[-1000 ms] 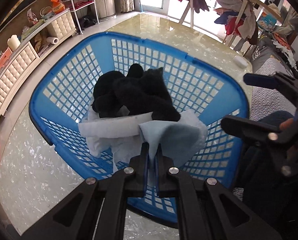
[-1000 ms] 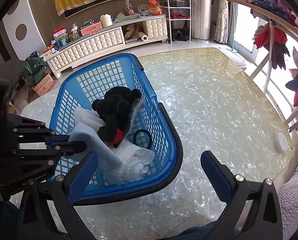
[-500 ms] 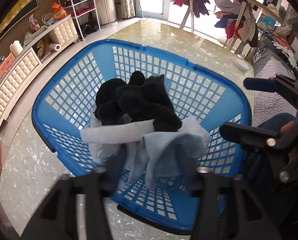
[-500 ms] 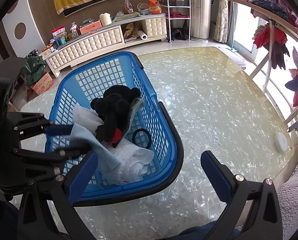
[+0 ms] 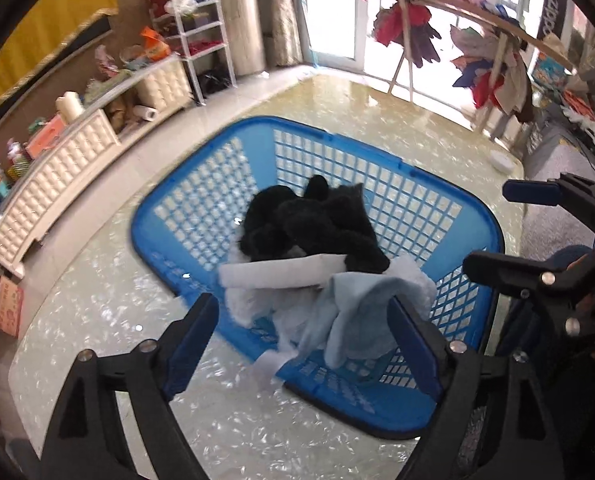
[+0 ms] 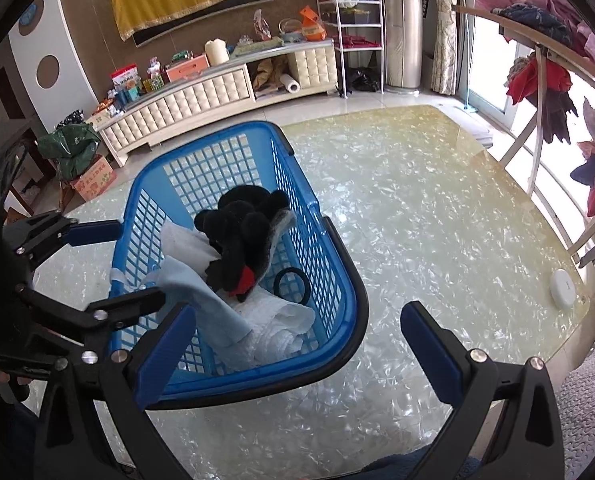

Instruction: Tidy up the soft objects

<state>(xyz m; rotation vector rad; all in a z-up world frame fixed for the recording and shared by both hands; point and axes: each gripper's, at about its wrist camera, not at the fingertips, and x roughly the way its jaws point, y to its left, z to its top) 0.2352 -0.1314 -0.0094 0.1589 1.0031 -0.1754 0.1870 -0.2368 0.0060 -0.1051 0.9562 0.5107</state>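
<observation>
A blue plastic basket (image 5: pixel 201 208) (image 6: pixel 337 264) stands on the glossy table. In it lie a black plush toy (image 5: pixel 309 220) (image 6: pixel 241 228), a rolled white towel (image 5: pixel 281 274) (image 6: pixel 281 320), a light blue cloth (image 5: pixel 357 312) (image 6: pixel 201 292) and a black ring (image 6: pixel 293 284). My left gripper (image 5: pixel 301 320) (image 6: pixel 117 268) hovers over the basket's near corner. Its jaws are opening; the blue cloth lies between and below them, and neither pad touches it. My right gripper (image 6: pixel 297 320) (image 5: pixel 513 230) stands open and empty beside the basket's right rim.
A white round disc (image 6: pixel 563 290) (image 5: pixel 501 160) sits near the table's far edge. A drying rack hung with clothes (image 5: pixel 489 52) stands beyond it. A low white cabinet (image 6: pixel 201 96) with clutter lines the wall. Bare table top (image 6: pixel 437 220) stretches right of the basket.
My left gripper went from shut on the light blue cloth to wide open. The cloth dropped onto the towel in the basket's near corner. The right gripper kept still.
</observation>
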